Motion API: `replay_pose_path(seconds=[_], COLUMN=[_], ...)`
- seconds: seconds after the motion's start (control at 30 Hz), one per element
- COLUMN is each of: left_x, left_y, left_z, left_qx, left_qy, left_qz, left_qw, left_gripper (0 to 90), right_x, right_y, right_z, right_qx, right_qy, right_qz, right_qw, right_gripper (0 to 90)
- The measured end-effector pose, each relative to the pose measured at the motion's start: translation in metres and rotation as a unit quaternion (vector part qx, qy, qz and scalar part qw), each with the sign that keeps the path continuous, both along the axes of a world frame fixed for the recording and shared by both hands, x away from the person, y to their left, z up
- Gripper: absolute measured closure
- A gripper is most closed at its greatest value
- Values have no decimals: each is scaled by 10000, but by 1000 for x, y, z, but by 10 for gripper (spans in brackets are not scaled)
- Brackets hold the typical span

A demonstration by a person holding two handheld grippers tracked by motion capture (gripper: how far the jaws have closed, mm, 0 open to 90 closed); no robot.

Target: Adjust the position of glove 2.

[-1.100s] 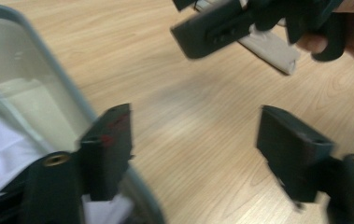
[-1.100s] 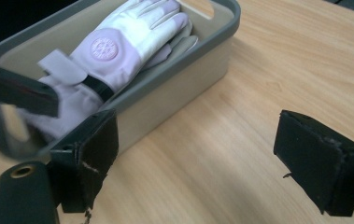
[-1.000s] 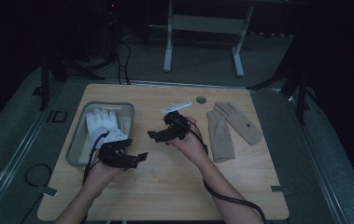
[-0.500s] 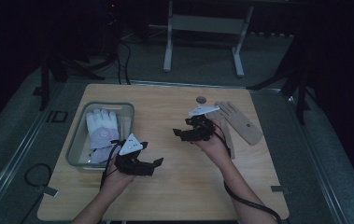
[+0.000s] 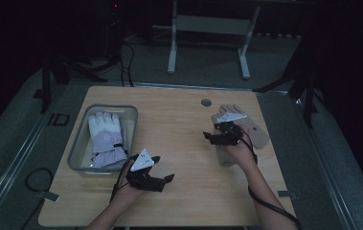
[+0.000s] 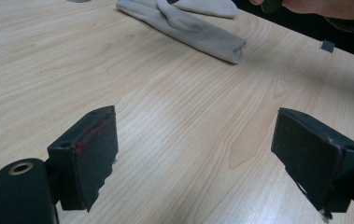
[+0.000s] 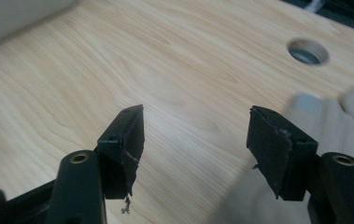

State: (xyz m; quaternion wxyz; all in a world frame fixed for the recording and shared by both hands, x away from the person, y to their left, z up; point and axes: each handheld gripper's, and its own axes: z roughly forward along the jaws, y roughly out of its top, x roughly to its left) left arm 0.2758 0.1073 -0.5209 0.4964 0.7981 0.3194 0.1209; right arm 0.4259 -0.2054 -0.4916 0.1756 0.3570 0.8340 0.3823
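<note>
High view: a person is working at a wooden desk [image 5: 184, 143] with a pair of tongs in each hand. A grey bin [image 5: 81, 143] is standing on the desk's left part, with a white glove [image 5: 106, 139] lying inside it. Two beige gloves [image 5: 246, 129] are lying on the desk's right part, near a round cable hole [image 5: 206, 102].

The right tongs [image 5: 212, 138] are hovering over the left edge of the beige gloves, jaws spread and gripping nothing. In the right gripper view the jaws are standing wide apart over bare wood, with blurred beige glove fingers [image 7: 333, 112] beside the right-hand jaw and the cable hole [image 7: 307, 51] beyond.

The left tongs [image 5: 162, 179] are waiting near the desk's front edge, just right of the bin, also spread and empty. The left gripper view is looking across the bare desk toward one beige glove [image 6: 188, 25], well apart from the jaws.

Judged step: the right tongs are reaching for a beige glove, apparently so that it can join the white glove in the bin; no grasp is made yet. The next move is calling for the right tongs to drop until one jaw is sliding under the soft fabric, then to close on a single layer near the cuff or the fingers, so that only one glove is lifting. The left tongs are idling and could be steadying the bin.
</note>
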Motion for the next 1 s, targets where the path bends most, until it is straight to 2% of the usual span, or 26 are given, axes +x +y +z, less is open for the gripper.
replay_pose_path(seconds=[0.03,0.33,0.6,0.63,0.73,0.77,0.83,0.9,1.0], left_x=[0,-4,-7,-8,-9,-9,-9,-9,-9], left_y=[0,5,5,5,4,4,3,2,1], left_z=[-1,-11,-16,-17,-17,-16,-16,-17,-19], left_qx=[29,-175,-218,-175,-153,-172,-198,-187,-173], left_qy=[-26,-53,-72,-91,-118,-140,-126,-114,-97], left_qz=[19,65,37,27,25,21,0,-20,-43], left_qw=[10000,9998,9997,9998,9998,9998,9997,9998,9998], left_gripper=[149,149,149,149,149,149,149,149,149], right_x=[1,14,24,26,28,28,28,27,25], right_y=[-4,-31,-44,-45,-51,-52,-57,-58,-54], right_z=[-3,-20,-36,-38,-52,-55,-58,-59,-57], right_qx=[-41,-179,-306,-306,-492,-470,-229,-168,-192], right_qy=[-19,-30,109,136,188,221,305,310,384], right_qz=[-19,-388,-662,-697,-748,-766,-808,-810,-766], right_qw=[10000,9991,9973,9970,9958,9957,9960,9961,9961], right_gripper=[373,398,436,438,460,477,502,541,697])
